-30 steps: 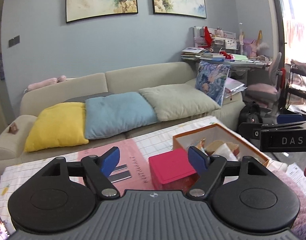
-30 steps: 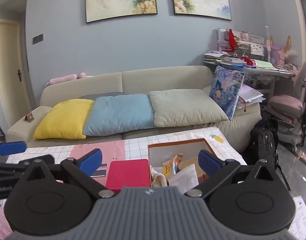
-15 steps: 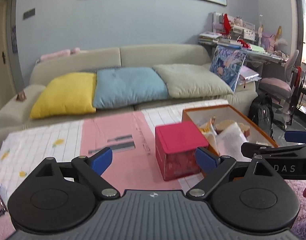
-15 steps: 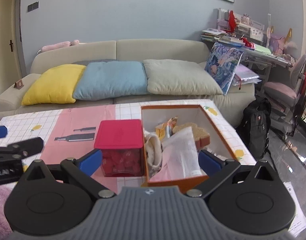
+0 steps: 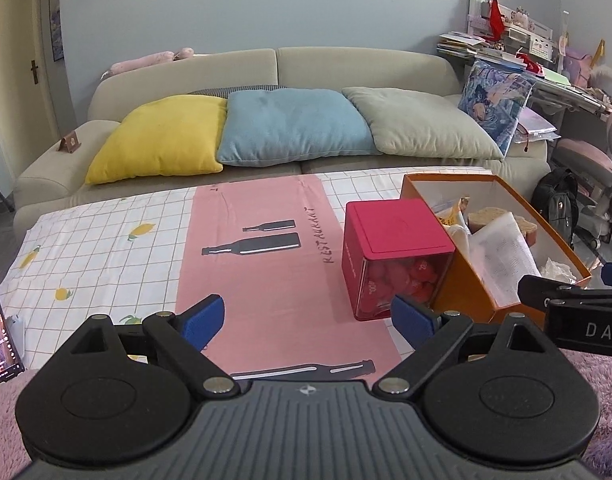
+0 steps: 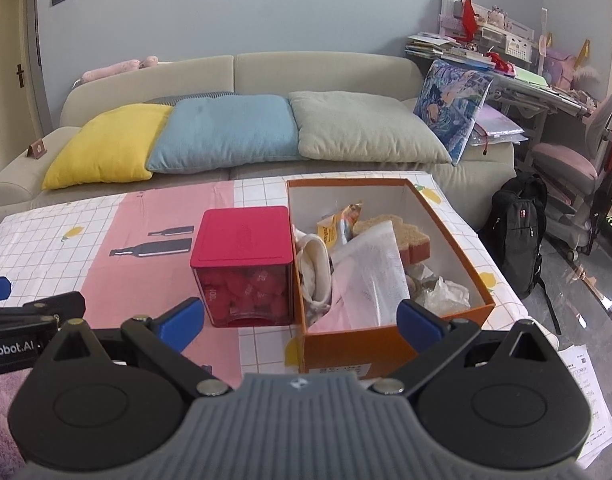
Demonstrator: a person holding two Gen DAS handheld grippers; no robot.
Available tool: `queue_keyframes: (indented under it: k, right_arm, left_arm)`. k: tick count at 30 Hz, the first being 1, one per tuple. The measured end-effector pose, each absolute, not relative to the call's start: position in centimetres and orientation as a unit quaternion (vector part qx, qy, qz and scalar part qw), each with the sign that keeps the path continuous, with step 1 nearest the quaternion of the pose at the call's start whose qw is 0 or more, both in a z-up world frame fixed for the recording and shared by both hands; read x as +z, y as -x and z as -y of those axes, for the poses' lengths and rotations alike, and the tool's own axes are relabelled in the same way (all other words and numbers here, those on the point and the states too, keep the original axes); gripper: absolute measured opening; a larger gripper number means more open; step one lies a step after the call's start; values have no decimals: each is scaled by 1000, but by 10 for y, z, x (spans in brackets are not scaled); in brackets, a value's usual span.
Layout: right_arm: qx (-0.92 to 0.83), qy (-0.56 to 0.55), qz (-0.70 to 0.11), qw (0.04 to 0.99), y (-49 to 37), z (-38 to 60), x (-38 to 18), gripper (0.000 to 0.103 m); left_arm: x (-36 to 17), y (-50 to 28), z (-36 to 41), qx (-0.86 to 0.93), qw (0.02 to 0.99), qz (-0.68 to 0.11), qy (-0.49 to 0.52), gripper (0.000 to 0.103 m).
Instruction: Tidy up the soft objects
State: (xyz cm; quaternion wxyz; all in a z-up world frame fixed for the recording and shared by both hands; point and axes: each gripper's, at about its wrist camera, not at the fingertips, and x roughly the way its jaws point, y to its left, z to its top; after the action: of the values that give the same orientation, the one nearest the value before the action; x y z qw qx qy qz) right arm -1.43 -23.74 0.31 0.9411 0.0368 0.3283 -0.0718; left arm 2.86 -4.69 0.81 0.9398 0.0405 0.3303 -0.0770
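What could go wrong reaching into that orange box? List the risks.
1. The orange box is heaped with loose wrappers and a white paper bag; the open right tool may snag several at once.
2. The red-lidded box stands against its left wall; a sideways bump could shove it.

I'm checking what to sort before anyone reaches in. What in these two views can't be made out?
- Orange box: its lower contents are buried under the white paper in both views.
- Red container: what the red pieces behind its clear wall are; too small.
- Purple fluffy fabric: cut off by the left view's edge and hidden behind the left gripper.
- Phone: cropped at the left view's edge.
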Motion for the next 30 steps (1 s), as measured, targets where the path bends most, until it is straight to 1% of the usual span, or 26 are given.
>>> queue_keyframes:
  k: [6,13,30]
  right_arm:
    - [-75,-41,-332,939,14,238,1,100]
    - [-75,-38,-332,940,13,234,1,100]
    - [-71,-29,-332,940,12,232,0,100]
  left_arm:
    - [8,-29,54,-88,939,-328,-53,103]
    - [9,-30,48,-87,941,-326,-40,103]
    - [12,-29,52,-89,941,-324,-46,103]
